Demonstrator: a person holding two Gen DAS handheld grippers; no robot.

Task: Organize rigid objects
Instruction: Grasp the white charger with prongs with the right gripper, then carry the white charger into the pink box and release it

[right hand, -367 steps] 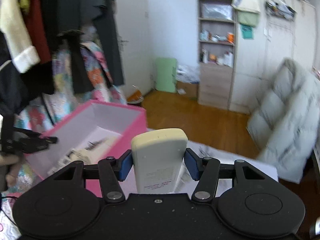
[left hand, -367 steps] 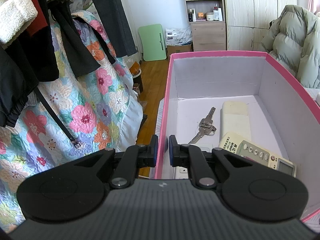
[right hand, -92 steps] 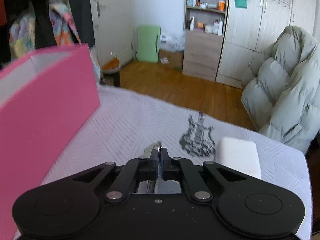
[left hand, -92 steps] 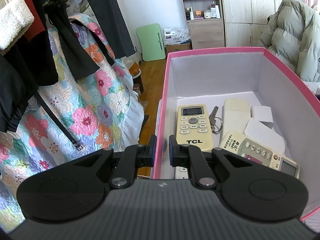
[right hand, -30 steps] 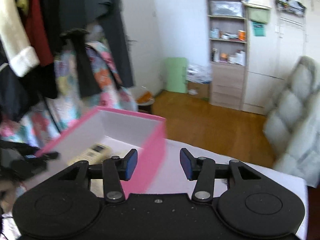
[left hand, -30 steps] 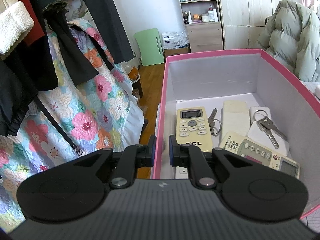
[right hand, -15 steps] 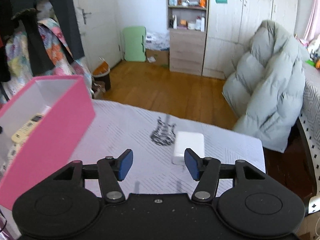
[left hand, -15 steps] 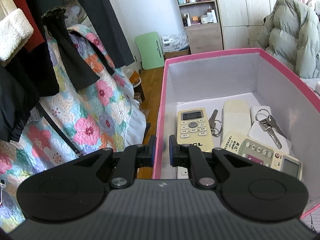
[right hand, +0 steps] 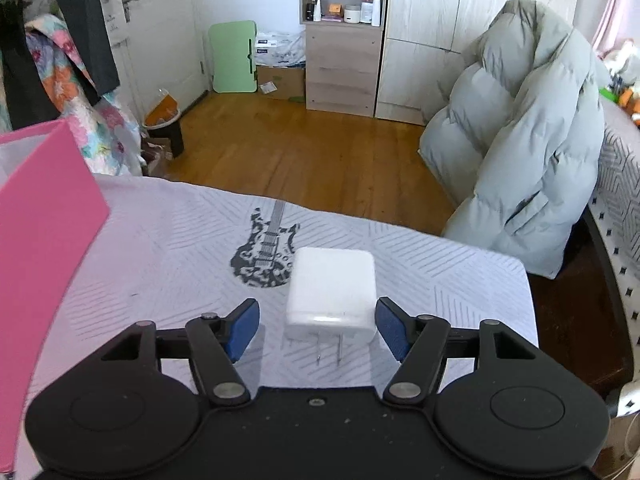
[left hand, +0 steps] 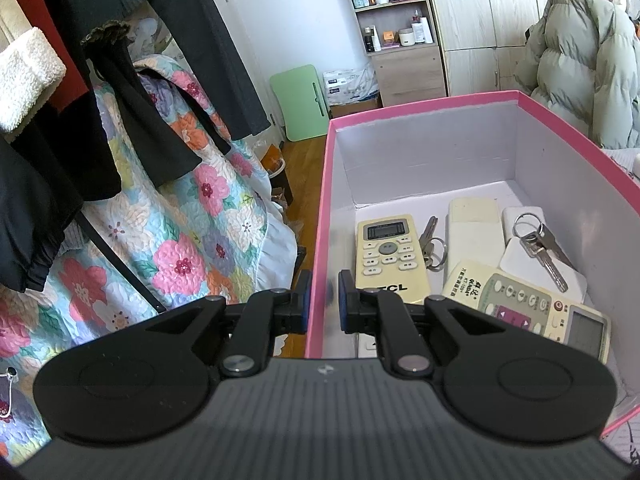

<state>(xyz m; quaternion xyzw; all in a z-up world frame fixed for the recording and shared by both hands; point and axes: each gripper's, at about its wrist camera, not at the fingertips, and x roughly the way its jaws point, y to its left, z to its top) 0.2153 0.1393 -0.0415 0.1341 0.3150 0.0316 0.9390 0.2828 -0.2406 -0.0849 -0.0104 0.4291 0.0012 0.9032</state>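
Note:
My left gripper (left hand: 320, 298) is shut on the near left wall of the pink box (left hand: 424, 102). Inside lie a TCL remote (left hand: 390, 254), a second remote (left hand: 532, 308), a cream remote lying face down (left hand: 474, 228), two white adapters under a key ring (left hand: 538, 240), and another key bunch (left hand: 432, 246). In the right wrist view a white plug adapter (right hand: 332, 294) lies on the table, prongs toward me. My right gripper (right hand: 316, 330) hangs just over it, jaws opening, pads on either side and clear of it.
The tablecloth (right hand: 440, 272) has a guitar print (right hand: 266, 246) beside the adapter. The pink box's outer wall (right hand: 40, 208) stands at the left. A grey puffer coat (right hand: 528, 132) drapes over a chair at the right; clothes and a floral quilt (left hand: 180, 216) hang at the left.
My right gripper has swung away from the pink box, come down toward the white adapter, and its jaws have widened. The left gripper and the box stay put.

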